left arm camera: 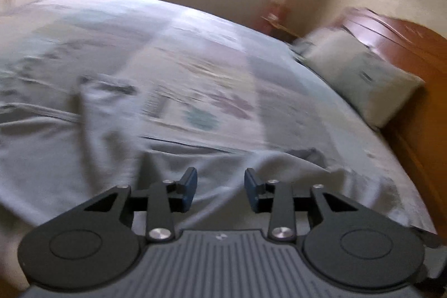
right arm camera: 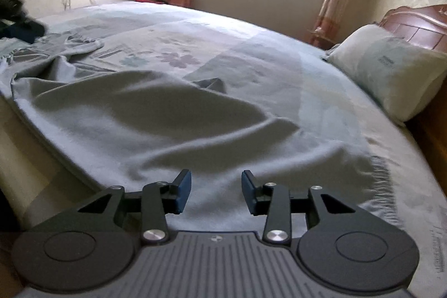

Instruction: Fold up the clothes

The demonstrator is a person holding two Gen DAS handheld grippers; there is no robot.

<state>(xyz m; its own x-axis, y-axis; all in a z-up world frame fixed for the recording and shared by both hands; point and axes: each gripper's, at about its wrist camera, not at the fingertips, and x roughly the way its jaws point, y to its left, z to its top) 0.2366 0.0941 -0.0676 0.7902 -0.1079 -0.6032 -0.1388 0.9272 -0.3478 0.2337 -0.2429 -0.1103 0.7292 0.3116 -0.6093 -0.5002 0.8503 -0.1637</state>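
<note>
One grey garment [right arm camera: 139, 119] lies rumpled on one bed [right arm camera: 279, 52]; one pillow [right arm camera: 391, 69]; left gripper [left arm camera: 220, 190] and right gripper [right arm camera: 216, 192], jaws apart, empty

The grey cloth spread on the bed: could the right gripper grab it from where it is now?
Probably yes. The right gripper is open with nothing between its jaws, and the grey cloth lies just ahead of and beneath it. Nothing lies between them.
</note>
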